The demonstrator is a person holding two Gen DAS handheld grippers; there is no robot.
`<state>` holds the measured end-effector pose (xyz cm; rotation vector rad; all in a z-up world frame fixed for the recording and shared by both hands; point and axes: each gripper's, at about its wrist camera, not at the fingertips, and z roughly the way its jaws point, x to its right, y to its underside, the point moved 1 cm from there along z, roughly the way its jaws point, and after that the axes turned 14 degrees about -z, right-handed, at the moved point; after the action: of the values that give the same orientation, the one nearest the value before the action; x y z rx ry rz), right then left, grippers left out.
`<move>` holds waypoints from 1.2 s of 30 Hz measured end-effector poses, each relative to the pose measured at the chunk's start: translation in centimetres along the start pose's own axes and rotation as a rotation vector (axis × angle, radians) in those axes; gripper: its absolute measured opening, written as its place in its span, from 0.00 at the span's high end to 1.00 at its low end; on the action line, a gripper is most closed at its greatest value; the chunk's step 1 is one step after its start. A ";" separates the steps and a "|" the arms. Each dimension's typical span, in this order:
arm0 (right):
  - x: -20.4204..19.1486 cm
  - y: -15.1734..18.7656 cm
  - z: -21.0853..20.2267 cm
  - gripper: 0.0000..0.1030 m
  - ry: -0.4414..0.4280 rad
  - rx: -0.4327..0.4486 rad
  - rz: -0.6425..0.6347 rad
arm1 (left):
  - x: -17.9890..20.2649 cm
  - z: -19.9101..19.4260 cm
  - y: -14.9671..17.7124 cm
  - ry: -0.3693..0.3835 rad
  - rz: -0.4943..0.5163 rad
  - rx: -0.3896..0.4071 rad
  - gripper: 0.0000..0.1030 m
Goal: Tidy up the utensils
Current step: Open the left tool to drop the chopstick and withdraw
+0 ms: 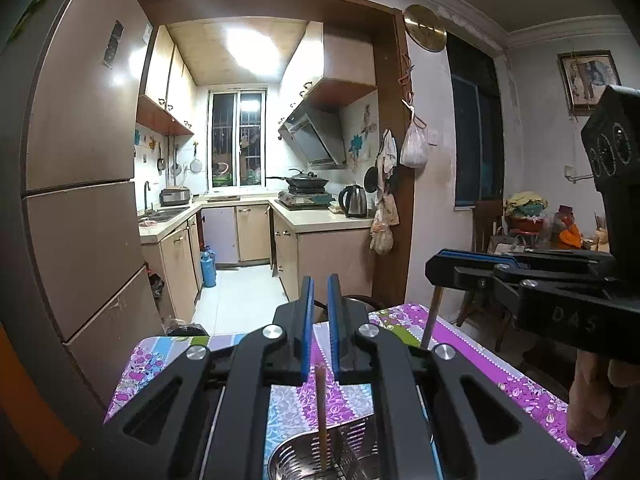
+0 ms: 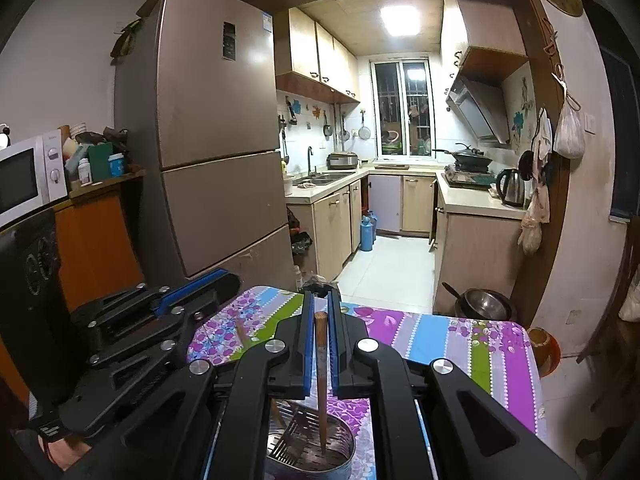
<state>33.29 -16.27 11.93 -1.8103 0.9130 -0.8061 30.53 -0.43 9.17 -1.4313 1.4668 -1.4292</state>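
A perforated metal utensil holder (image 2: 316,450) with a divider stands on the floral tablecloth, below both grippers; it also shows in the left wrist view (image 1: 320,454). My right gripper (image 2: 320,320) is shut on a brown chopstick (image 2: 321,376) that stands upright with its tip inside the holder. In the left wrist view, the same gripper (image 1: 434,270) holds this chopstick (image 1: 432,316) from the right. My left gripper (image 1: 320,292) has its jaws slightly apart; a thin light chopstick (image 1: 321,416) stands below them in the holder, touching neither pad.
The table (image 2: 460,344) has a purple, blue and green striped floral cloth. A fridge (image 2: 208,128) stands left, and a microwave (image 2: 28,176) stands further left. A metal bowl with a ladle (image 2: 484,304) sits beyond the table. The kitchen lies ahead.
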 end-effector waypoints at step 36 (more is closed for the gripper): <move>-24.8 31.0 -21.0 0.74 -0.102 -0.072 0.025 | -2.0 -26.4 29.8 -0.085 0.034 -0.274 0.64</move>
<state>-4.23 -13.66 -12.56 -1.8810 0.9068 -0.6664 -1.78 3.01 -13.99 -1.6008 1.6726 -1.1654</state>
